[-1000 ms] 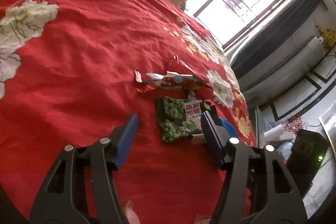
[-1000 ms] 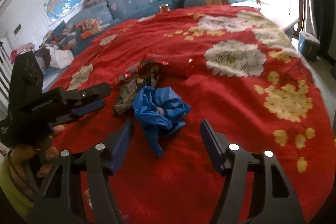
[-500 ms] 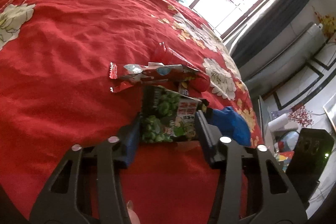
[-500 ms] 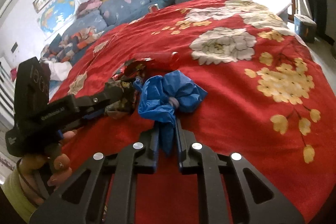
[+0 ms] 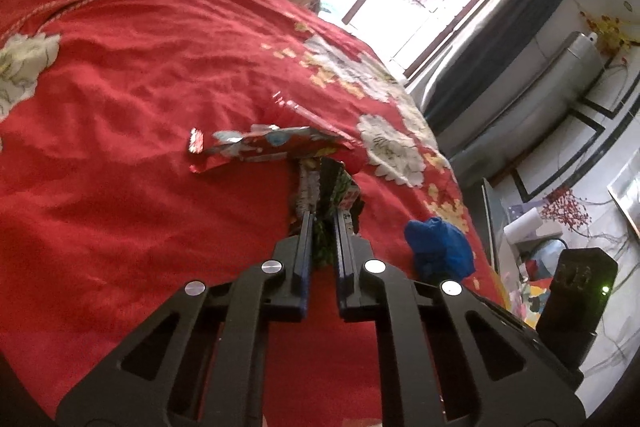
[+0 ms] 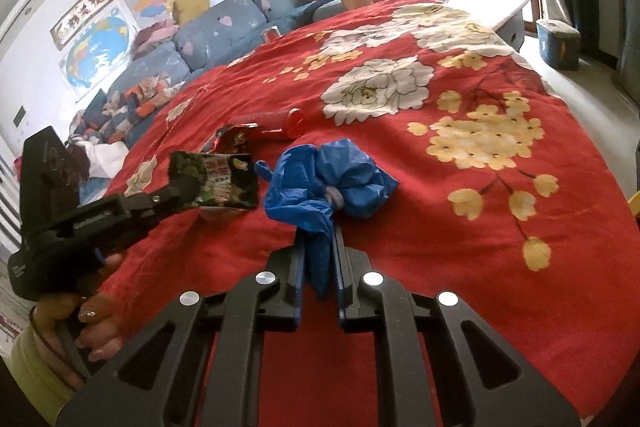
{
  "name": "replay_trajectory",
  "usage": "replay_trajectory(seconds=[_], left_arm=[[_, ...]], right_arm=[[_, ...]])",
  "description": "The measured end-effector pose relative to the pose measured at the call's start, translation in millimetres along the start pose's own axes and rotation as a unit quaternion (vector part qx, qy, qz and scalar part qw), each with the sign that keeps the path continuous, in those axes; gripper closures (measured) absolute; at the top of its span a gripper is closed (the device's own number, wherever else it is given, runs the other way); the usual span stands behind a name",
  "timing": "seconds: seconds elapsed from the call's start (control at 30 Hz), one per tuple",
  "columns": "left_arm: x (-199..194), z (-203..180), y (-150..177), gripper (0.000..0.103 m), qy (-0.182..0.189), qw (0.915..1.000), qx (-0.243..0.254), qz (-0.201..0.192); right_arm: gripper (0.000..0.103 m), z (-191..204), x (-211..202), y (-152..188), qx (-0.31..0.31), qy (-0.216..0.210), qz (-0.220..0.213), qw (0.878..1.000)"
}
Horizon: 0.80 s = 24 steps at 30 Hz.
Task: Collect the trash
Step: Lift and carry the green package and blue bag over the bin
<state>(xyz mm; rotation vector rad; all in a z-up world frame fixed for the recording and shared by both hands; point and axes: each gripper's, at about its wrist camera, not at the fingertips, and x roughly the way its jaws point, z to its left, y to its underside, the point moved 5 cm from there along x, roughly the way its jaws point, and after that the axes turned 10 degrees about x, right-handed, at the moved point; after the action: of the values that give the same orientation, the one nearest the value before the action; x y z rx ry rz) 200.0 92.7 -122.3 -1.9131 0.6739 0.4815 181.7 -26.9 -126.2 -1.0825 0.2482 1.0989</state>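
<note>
In the left wrist view, the green snack wrapper [image 5: 340, 193] looked light, thin and crinkly, best pinched at an edge; the left gripper [image 5: 323, 223] had just closed on its near edge above the red bedspread [image 5: 120, 187], a red foil wrapper [image 5: 264, 143] just beyond. In the right wrist view, the blue plastic bag [image 6: 328, 183] seemed soft, limp and slippery; the right gripper [image 6: 318, 243] had clamped its trailing tail.

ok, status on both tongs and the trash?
Left tongs shut on green snack packet. Right tongs shut on blue plastic bag. Red wrapper and red bottle still on bedspread. Nothing in the way.
</note>
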Motion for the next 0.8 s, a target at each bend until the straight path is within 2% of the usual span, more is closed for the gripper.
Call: replay_trajectory(seconds=[0.47,0.8], left_arm=[[-16,-50,-7,0.098,0.023,0.9978,0.059,-0.020],[-20,-87,0,0.098,0.044,0.9939,0.100,-0.018]], right_arm=[[0.092,-13,-33,-9,0.013,0.006,-0.037,0.999],[0.092,-25,-59,-17,0.022,0.014,-0.064,0.998]])
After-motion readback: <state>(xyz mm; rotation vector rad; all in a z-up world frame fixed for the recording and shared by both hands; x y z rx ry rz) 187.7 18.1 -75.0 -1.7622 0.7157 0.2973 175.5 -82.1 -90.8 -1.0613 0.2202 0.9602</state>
